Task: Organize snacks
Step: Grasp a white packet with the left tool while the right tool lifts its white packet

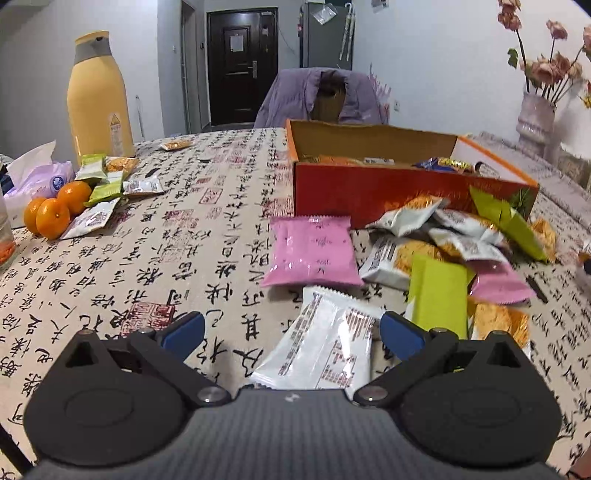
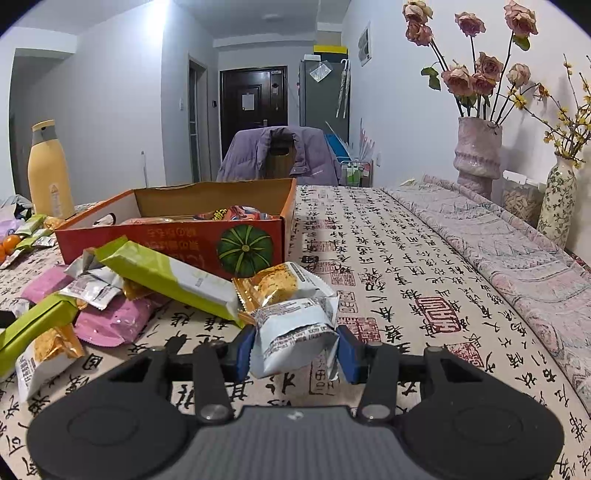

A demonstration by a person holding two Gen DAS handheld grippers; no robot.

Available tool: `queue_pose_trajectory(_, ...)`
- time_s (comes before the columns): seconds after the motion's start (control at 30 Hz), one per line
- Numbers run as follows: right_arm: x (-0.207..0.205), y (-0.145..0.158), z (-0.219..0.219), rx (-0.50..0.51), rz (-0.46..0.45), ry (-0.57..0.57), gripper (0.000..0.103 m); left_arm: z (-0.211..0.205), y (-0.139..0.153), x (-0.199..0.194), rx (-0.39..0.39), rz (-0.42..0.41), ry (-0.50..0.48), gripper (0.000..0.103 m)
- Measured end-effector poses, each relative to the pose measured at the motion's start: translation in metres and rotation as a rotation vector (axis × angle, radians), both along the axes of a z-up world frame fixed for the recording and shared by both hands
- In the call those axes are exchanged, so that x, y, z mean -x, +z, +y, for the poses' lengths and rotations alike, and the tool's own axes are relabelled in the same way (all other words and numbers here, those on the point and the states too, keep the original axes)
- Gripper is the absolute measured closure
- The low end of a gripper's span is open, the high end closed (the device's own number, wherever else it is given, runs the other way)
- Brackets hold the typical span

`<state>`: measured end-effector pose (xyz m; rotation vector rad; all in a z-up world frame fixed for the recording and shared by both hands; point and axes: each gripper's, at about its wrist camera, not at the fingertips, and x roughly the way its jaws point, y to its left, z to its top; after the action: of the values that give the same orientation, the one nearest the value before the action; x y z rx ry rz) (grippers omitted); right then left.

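Right tongs gripped a white snack packet; left tongs hung open over another white packet on the table.

Both wrist views: cool, even indoor light, moderately bright. Brightest patch: glare on wall left of dark door in right view. Shadows soft, short, beneath snack packets before orange box. Strong fisheye bending; black vignette at corners. Slight softness, compression blur toward rims; table print sharp.
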<state>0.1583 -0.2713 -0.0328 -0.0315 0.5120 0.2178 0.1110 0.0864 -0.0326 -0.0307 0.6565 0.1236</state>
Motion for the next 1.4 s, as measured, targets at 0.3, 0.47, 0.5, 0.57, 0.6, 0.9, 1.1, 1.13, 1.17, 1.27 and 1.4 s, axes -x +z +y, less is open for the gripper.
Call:
queue_pose_trajectory(0.3,0.003,0.0,0.005,-0.005,0.002,-0.004,0.057,-0.003,-0.005,-0.005,0.006,0.016,-0.062,0.023)
queue_pose_trajectory(0.47,0.004,0.001,0.006,-0.004,0.004,-0.003,0.057,-0.005,-0.008,-0.005,0.01,0.008,-0.104,0.051)
queue_pose_trajectory(0.5,0.005,0.0,0.007,-0.003,0.004,-0.003,0.057,-0.006,-0.008,-0.005,0.012,0.004,-0.112,0.051)
queue_pose_trajectory(0.57,0.006,0.0,0.009,-0.002,0.005,0.0,0.057,-0.007,-0.008,-0.003,0.01,0.0,-0.116,0.056)
queue_pose_trajectory(0.6,0.007,0.0,0.01,-0.002,0.005,0.001,0.057,-0.007,-0.008,-0.002,0.009,-0.002,-0.118,0.058)
queue_pose_trajectory(0.9,0.013,0.002,0.015,-0.009,-0.003,0.015,0.057,-0.009,0.003,0.015,0.009,-0.06,-0.099,0.06)
queue_pose_trajectory(1.1,0.015,0.008,0.018,-0.012,-0.021,0.026,0.057,-0.01,0.019,0.022,0.006,-0.116,-0.089,0.06)
queue_pose_trajectory(1.13,0.015,0.01,0.019,-0.013,-0.024,0.027,0.057,-0.01,0.022,0.023,0.009,-0.127,-0.088,0.06)
queue_pose_trajectory(1.17,0.014,0.011,0.02,-0.013,-0.028,0.03,0.057,-0.011,0.025,0.023,0.011,-0.137,-0.089,0.06)
queue_pose_trajectory(1.27,0.013,0.014,0.023,-0.014,-0.038,0.036,0.057,-0.015,0.034,0.021,0.014,-0.169,-0.093,0.06)
queue_pose_trajectory(1.4,0.009,0.021,0.03,-0.019,-0.058,0.046,0.057,-0.02,0.044,0.015,0.018,-0.204,-0.102,0.06)
